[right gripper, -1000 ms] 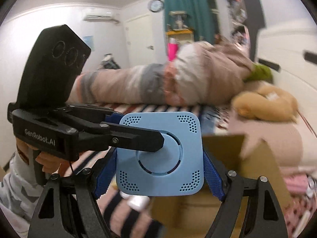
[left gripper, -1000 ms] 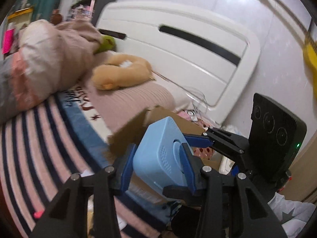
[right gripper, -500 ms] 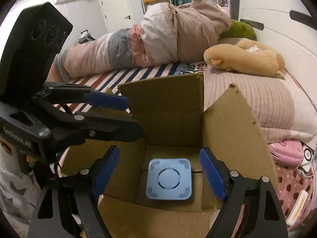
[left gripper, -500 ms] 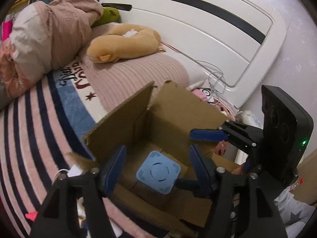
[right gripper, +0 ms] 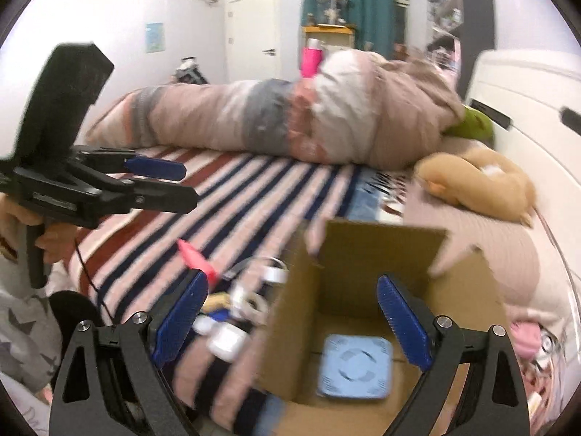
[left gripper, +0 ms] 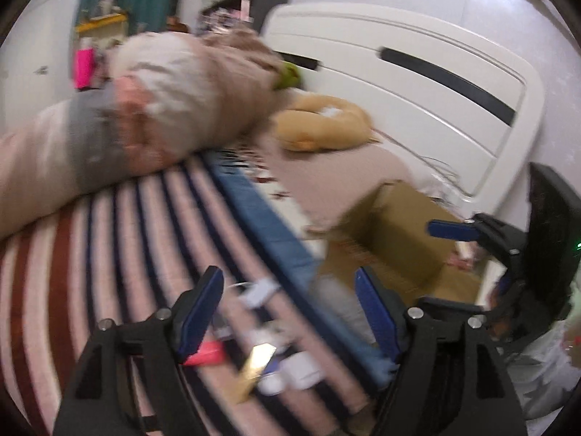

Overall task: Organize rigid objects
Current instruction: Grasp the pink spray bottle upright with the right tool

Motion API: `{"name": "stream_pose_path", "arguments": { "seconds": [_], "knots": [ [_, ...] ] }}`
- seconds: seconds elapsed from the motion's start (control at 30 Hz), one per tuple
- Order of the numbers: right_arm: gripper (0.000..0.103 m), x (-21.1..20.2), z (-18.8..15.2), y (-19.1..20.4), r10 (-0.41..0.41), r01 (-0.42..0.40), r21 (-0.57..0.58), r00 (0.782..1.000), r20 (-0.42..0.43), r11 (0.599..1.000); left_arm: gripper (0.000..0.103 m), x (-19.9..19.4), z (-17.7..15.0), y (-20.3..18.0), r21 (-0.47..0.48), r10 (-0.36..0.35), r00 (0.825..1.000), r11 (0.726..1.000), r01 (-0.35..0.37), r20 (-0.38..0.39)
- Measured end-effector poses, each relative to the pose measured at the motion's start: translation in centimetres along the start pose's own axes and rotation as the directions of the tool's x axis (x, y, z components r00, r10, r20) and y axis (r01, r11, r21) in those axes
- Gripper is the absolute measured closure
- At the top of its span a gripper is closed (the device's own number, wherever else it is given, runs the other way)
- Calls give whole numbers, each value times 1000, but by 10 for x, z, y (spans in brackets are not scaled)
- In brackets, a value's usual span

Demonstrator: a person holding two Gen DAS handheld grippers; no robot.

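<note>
Both tongs wide, nothing held: left gripper (left gripper: pixel 290 309) over striped bedding (left gripper: pixel 120 239) w/ small clutter (left gripper: pixel 261 359) below; right gripper (right gripper: pixel 294 323) above open cardboard box (right gripper: pixel 366 254). Blue square device (right gripper: pixel 354 367) lies flat on box floor, apart from pads.

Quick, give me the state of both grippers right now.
Left gripper: jaws open, holding nothing, over the small items on the striped bedcover.
Right gripper: jaws open, holding nothing; the blue device lies in the cardboard box.
</note>
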State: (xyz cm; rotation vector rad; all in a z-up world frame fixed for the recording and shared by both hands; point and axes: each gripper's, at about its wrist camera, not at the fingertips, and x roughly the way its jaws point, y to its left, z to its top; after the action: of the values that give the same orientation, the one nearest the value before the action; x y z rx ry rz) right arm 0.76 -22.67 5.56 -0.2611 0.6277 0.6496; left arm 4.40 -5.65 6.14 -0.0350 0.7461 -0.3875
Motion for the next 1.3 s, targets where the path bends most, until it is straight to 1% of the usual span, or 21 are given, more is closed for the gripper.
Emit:
{"name": "stream_pose_path", "arguments": {
  "seconds": [0.1,0.13,0.17,0.2,0.3,0.37,0.4,0.43,0.5,0.57,0.6,0.67,0.73,0.8,0.83,0.9,0.93,0.97,1.0,1.1,1.3],
  "knots": [
    [11,21,12,36,36,-38,-62,999,-28,997,28,-15,-22,43,-59,62,998,996,-60,22],
    [15,32,15,49,50,-54,-82,998,-47,995,28,-19,-31,59,-80,77,997,994,-75,28],
    [22,47,16,64,69,-77,-101,995,-77,992,27,-19,-40,72,-102,84,996,992,-80,30],
    [25,63,17,77,87,-100,-117,990,-110,988,27,-18,-47,85,-123,88,996,989,-83,29],
    [27,101,15,101,117,-144,-136,975,-190,980,27,-8,-71,117,-168,112,994,980,-108,17],
    [27,134,12,111,140,-173,-117,958,-250,978,27,3,-87,140,-206,108,994,973,-104,7],
    [28,146,10,113,143,-178,-109,952,-270,978,27,9,-96,152,-234,92,996,968,-88,4],
    [31,161,7,116,141,-178,-107,946,-293,978,27,16,-103,163,-263,79,997,962,-79,-11],
    [34,191,2,122,118,-165,-117,936,-332,979,27,26,-116,178,-299,83,995,950,-95,-52],
    [39,212,-3,123,107,-157,-118,930,-351,980,27,34,-127,190,-324,107,990,937,-131,-90],
    [40,222,-5,123,104,-155,-116,928,-359,981,27,35,-128,191,-338,117,989,930,-142,-96],
    [47,237,-6,124,94,-151,-126,922,-375,981,27,35,-129,195,-355,122,988,923,-149,-96],
    [54,249,-7,126,92,-159,-142,916,-391,977,27,33,-130,196,-357,121,989,923,-144,-88],
    [54,256,-7,127,87,-163,-156,909,-407,974,27,33,-130,194,-355,113,990,925,-134,-80],
    [57,258,-6,127,86,-166,-159,904,-418,973,27,33,-130,194,-351,111,991,927,-132,-80],
    [64,268,-6,126,117,-202,-135,876,-469,970,27,35,-131,193,-346,113,990,928,-136,-87],
    [72,274,-7,121,193,-253,-49,835,-515,966,27,35,-131,193,-349,113,989,927,-139,-93],
    [75,278,-8,117,240,-273,16,815,-527,962,27,37,-131,194,-353,112,989,925,-140,-99],
    [75,280,-7,113,261,-272,57,810,-525,961,27,38,-131,194,-355,112,988,924,-141,-103],
    [76,282,-4,111,246,-248,61,833,-495,967,27,41,-132,195,-361,107,988,922,-141,-111],
    [76,274,-3,114,229,-224,64,865,-447,972,27,48,-133,195,-364,99,987,921,-140,-130]
  ]
}}
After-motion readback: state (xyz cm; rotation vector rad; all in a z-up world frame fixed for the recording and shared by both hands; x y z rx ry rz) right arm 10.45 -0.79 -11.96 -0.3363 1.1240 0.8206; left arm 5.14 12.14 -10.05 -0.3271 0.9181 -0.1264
